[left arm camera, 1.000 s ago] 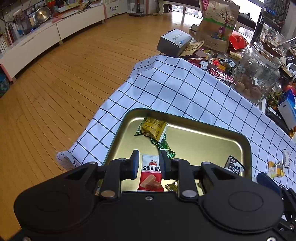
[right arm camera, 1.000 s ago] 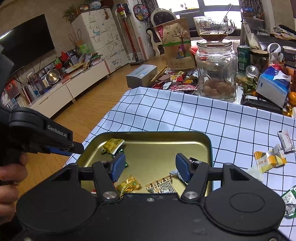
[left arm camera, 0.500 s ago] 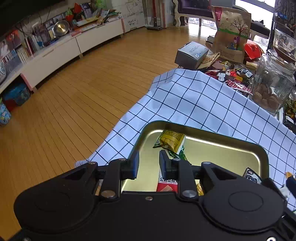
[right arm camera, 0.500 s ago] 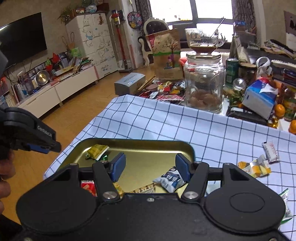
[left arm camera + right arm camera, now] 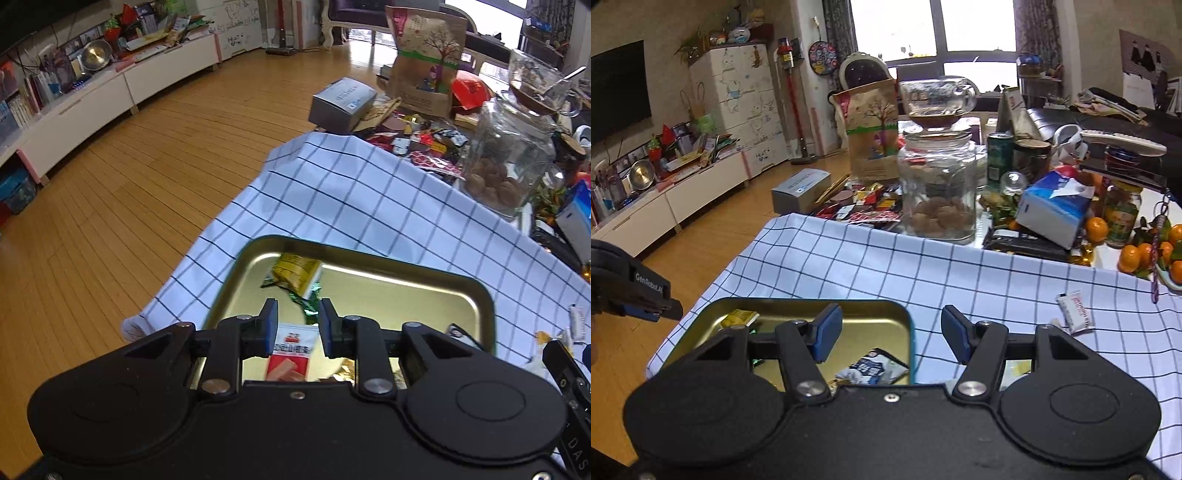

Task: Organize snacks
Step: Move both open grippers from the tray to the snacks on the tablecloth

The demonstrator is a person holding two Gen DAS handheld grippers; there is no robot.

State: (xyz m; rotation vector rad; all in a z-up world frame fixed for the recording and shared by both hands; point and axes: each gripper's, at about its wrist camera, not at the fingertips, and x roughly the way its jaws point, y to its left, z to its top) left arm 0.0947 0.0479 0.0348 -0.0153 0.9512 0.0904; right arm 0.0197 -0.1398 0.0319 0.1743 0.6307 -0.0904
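Both grippers have pulled back from the gold tray point(image 5: 480, 295) since a second ago. The left gripper point(image 5: 297, 317) is partly spread, holding nothing, above a red snack pack point(image 5: 291, 350) in the tray. The right gripper point(image 5: 892, 332) is spread wide and empty, over the tray's right rim

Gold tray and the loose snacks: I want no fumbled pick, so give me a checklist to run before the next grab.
1. Right gripper empty, jaws apart: ok.
2. Left gripper empty, jaws part open above the red-and-white packet in the tray: ok.
3. Gold tray flat on the checked cloth, with bare floor left: ok.
4. White wrapper with red print lies alone on the cloth, nothing on it: ok.
5. Right gripper lined up on that wrapper: not ok; it sits off to the right of the jaws.
6. Other loose snacks near the right gripper: cannot tell, its body hides them.
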